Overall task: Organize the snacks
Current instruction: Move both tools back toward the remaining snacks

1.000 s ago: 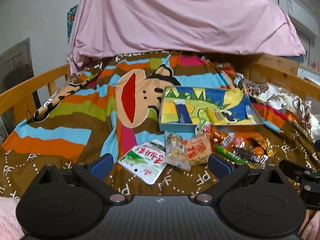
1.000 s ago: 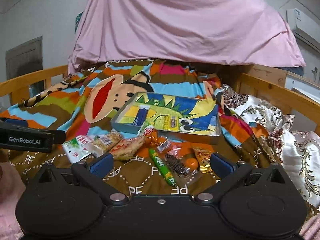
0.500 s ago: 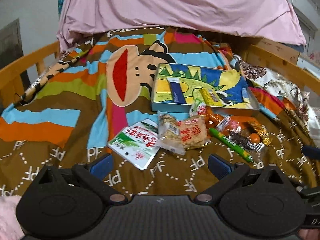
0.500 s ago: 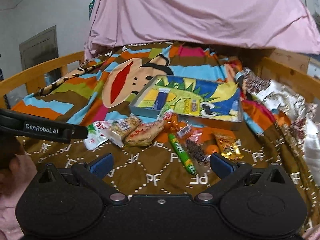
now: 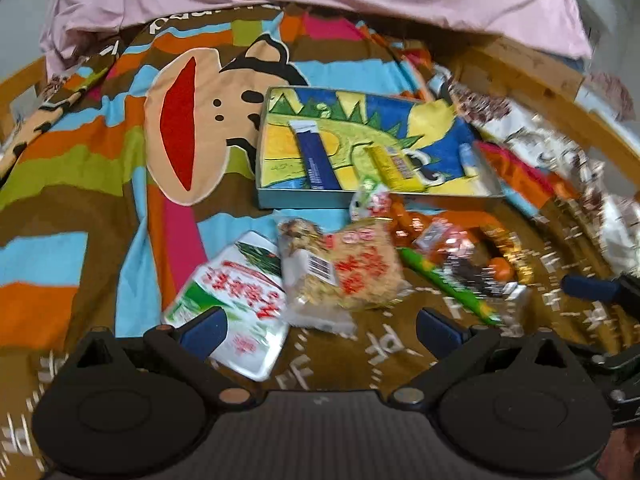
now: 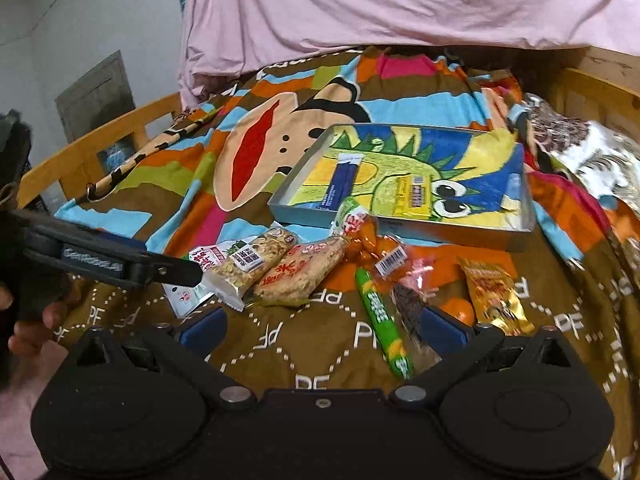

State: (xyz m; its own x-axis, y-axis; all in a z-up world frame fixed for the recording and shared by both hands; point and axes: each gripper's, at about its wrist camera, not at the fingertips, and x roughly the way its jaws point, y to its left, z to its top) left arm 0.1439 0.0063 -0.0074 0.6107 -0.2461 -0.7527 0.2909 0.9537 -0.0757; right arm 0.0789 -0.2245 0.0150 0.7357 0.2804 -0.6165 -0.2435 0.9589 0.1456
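I have both grippers above the near edge of the bed, each with its fingers spread wide and nothing between them.

The snacks lie in a loose row on the blanket (image 6: 120,216), just in front of the tray (image 6: 400,230), which sits beyond them with a blue packet (image 6: 340,178) and a yellow bar (image 6: 412,196) already flat inside it.

Left gripper (image 5: 320,326): the white-and-green pouch (image 5: 236,300) lies directly ahead, low and to the left. Its near corner passes under or beside the left finger (image 5: 204,330); I cannot tell if they touch. The two clear-wrapped rice cakes (image 5: 340,272) lie ahead between the fingers, overlapping the pouch's right edge.

Right gripper (image 6: 320,326): the green stick (image 6: 382,320) lies ahead, right of centre. Its long axis runs almost straight away from the fingers, tilted slightly left at the far end, so the open fingers already straddle its width. The gold sachet (image 6: 494,294) and a small orange item (image 6: 460,310) lie just beside the right finger (image 6: 442,328).

Judgement: the right gripper is nearer the green stick; the left is nearer the pouch. For either, the tray lies straight beyond, so the move is forward over the row. The left view is blurred, so I treat its fine detail as uncertain.
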